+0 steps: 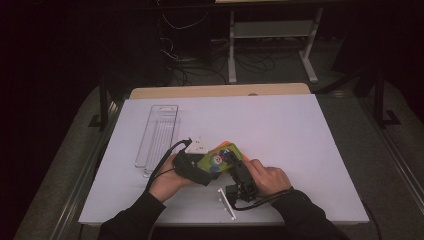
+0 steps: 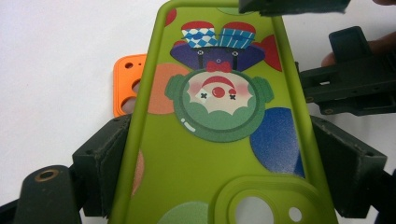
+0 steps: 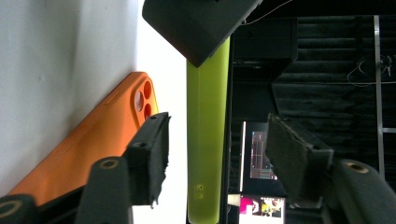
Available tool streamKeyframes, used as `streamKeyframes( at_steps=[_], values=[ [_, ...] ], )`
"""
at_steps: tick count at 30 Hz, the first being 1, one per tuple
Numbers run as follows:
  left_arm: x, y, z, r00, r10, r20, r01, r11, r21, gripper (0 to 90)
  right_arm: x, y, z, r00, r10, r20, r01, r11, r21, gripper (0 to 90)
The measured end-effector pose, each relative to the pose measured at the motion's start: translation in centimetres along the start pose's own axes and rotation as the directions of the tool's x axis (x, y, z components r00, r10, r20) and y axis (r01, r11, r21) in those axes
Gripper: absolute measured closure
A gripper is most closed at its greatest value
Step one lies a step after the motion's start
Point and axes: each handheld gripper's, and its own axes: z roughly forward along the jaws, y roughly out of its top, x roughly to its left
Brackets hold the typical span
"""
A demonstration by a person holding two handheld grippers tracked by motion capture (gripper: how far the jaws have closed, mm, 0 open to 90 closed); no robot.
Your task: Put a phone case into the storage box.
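White table (image 1: 300, 130): clear tray (image 1: 157, 134) lies toward 10 o'clock, both hands work near 6 o'clock. Left gripper (image 1: 207, 170) has its jaws clamped on the long edges of the green clown-print phone case (image 2: 210, 154), held above the table; an orange phone case (image 3: 100, 140) lies flat on the table at the green one's 9 o'clock. Right gripper (image 3: 212, 163) jaws about half open, straddling the green case's edge without touching.

A clear plastic oblong tray (image 1: 157, 134) lies near the left edge of the white table (image 1: 280, 130). A small white clip-like part (image 1: 226, 201) rests by the table's near edge.
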Motion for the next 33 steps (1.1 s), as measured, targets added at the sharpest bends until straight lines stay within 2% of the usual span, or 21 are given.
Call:
streamKeyframes(
  at_steps=[8,10,11,14,21,33],
  values=[
    [0.05,-0.01,0.01,1.0,0.002,-0.001,-0.002,1.0,0.004,14.8,0.0,-0.03,-0.15,0.9996,0.007,-0.028,-0.008,1.0,-0.007,59.5],
    [0.03,-0.01,0.01,1.0,0.002,-0.001,-0.002,1.0,0.004,14.9,-0.1,-0.03,-0.15,0.9998,0.002,-0.018,-0.002,1.0,-0.011,61.0],
    [0.04,-0.01,0.0,1.0,0.001,0.0,-0.001,1.0,0.003,14.8,-0.03,-0.04,-0.2,0.9992,0.009,-0.039,-0.009,1.0,-0.005,63.7],
    [0.06,0.0,-0.04,1.0,0.002,0.0,-0.002,1.0,0.001,14.8,-0.08,0.01,-0.21,0.9995,-0.001,-0.033,0.001,1.0,-0.01,67.5],
    [0.07,0.0,-0.07,1.0,-0.002,0.004,0.002,1.0,-0.002,14.8,-0.05,0.05,-0.21,0.9989,-0.009,-0.046,0.009,1.0,-0.013,73.0],
    [0.12,-0.05,-0.01,1.0,-0.004,0.008,0.004,1.0,0.007,14.5,-0.01,0.08,-0.27,0.9981,-0.025,-0.056,0.024,1.0,-0.014,75.4]
  ],
)
